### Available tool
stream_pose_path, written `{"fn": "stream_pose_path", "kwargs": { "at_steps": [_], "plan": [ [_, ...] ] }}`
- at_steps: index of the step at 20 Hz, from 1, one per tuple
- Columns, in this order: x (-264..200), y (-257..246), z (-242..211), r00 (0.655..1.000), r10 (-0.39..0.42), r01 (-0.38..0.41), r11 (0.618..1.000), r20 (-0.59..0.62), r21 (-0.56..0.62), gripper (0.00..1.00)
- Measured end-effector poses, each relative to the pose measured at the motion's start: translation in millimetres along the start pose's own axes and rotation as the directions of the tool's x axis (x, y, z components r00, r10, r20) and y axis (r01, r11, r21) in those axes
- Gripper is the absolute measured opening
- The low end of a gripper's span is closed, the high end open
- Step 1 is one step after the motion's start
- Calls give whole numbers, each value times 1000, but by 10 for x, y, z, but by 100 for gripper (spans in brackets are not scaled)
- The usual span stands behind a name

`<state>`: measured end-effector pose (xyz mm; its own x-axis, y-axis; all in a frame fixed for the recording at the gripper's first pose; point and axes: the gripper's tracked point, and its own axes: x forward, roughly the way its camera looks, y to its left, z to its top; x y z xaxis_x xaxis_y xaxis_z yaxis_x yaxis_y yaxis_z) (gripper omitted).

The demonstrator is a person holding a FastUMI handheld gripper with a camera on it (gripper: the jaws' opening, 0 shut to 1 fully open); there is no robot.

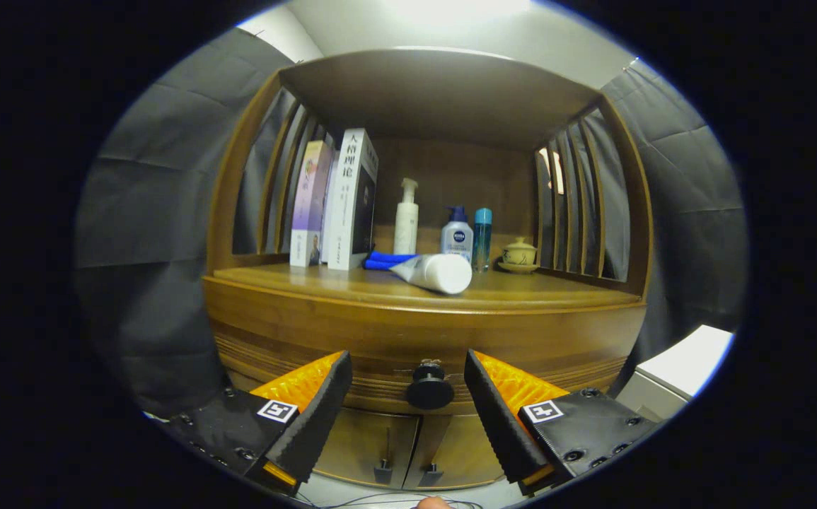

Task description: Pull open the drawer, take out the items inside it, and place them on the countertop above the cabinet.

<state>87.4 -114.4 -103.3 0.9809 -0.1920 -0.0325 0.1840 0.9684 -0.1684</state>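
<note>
The drawer (pixel 380 346) sat closed in the front of the wooden cabinet (pixel 252 318), just under the countertop (pixel 521 290), and its round dark knob (pixel 429 387) lay right between your fingers. Your gripper (pixel 408 385) was spread wide, with one fingertip on each side of the knob and clear space between each fingertip and it, so neither finger pressed on anything.

Below the drawer you had two cabinet doors (pixel 408 445) shut, each with a small dark handle near the middle seam.

Beyond your fingers, on the countertop, a white tube (pixel 436 272) lay on its side with its flat end toward you, and something blue (pixel 383 260) lay just behind it. Farther back stood a white pump bottle (pixel 406 220), a smaller pump bottle with a blue top (pixel 457 237), and a slim teal bottle (pixel 482 237) just beside that one. A small lidded teacup on a saucer (pixel 519 254) rested near the slatted side on your right. On your left, upright books (pixel 337 201) leaned against the other slatted side. The grey cloth of the booth wall (pixel 146 212) hung around the cabinet.
</note>
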Motion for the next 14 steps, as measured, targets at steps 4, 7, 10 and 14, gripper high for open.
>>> {"fn": "stream_pose_path", "kwargs": {
  "at_steps": [4, 7, 10, 14],
  "plan": [
    [-534, 63, 304, 998, 51, -51, 999, 46, 9, 100],
    [-853, 31, 579, 995, 60, -61, 998, 83, 13, 99],
    [-1113, 73, 800, 991, 86, -91, 995, 103, 44, 99],
    [-1463, -4, 1006, 988, 101, -109, 992, 118, 61, 99]
  ]
}}
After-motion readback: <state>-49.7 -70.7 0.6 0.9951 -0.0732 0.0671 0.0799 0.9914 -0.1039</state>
